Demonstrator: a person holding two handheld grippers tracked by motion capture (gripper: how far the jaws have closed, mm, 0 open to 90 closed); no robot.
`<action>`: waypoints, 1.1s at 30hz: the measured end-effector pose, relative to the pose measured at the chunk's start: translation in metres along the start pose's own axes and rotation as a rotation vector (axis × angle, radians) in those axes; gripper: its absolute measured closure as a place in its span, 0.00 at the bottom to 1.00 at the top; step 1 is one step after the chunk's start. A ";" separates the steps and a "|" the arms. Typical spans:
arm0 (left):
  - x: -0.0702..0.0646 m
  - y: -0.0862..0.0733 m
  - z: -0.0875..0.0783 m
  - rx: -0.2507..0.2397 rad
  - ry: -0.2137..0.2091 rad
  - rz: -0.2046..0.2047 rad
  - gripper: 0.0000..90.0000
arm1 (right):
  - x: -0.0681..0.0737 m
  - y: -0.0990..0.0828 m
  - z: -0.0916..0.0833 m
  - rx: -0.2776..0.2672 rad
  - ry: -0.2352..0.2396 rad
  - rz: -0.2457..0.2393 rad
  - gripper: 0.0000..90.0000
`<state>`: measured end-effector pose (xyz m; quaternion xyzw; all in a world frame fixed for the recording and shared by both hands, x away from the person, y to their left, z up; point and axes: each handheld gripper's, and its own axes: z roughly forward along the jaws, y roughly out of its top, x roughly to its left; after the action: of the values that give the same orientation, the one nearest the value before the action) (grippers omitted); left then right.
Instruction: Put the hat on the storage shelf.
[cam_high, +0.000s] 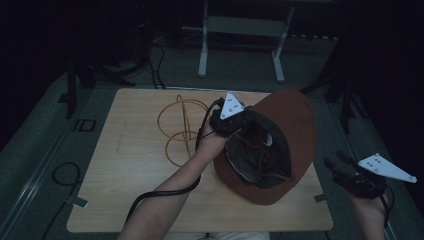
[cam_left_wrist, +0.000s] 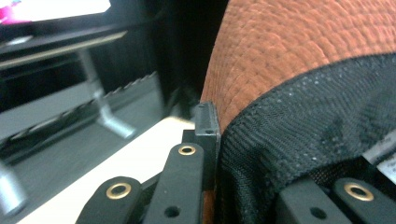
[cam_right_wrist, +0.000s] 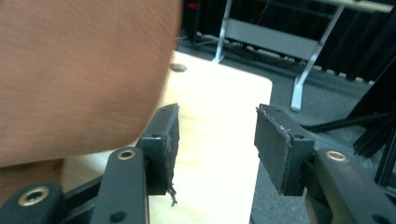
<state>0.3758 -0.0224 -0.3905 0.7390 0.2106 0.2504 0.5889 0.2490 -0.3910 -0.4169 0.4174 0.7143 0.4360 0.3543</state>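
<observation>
Over table (cam_high: 130, 165), left gripper (cam_high: 235, 120) clamps hat (cam_high: 292, 115); right gripper (cam_high: 340, 165) hangs apart.

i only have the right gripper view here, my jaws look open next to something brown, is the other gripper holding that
Observer: Yes. The left gripper is shut on the brown hat, clamped at its rim.
Operator: which way is the hat facing
Observer: Tilted up off the table, its dark lining turned toward the person.
Operator: anything else on the table
Observer: An orange cord in loops lies left of the hat.
Operator: where's my gripper from above
Observer: The right gripper hangs off the table's right edge, jaws open, apart from the hat.
</observation>
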 end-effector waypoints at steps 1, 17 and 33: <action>0.001 -0.001 0.000 -0.018 -0.028 -0.005 0.96 | -0.001 -0.003 0.001 0.000 0.009 0.004 0.55; 0.013 -0.006 0.000 -0.295 -0.441 -0.036 0.96 | 0.027 0.013 -0.003 -0.088 0.199 -0.047 0.56; 0.006 -0.006 0.002 -0.345 -0.419 0.022 0.96 | 0.083 0.028 -0.012 -0.181 0.476 -0.222 0.48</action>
<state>0.3819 -0.0193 -0.3956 0.6657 0.0304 0.1303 0.7341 0.2136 -0.3122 -0.3981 0.1891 0.7769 0.5424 0.2579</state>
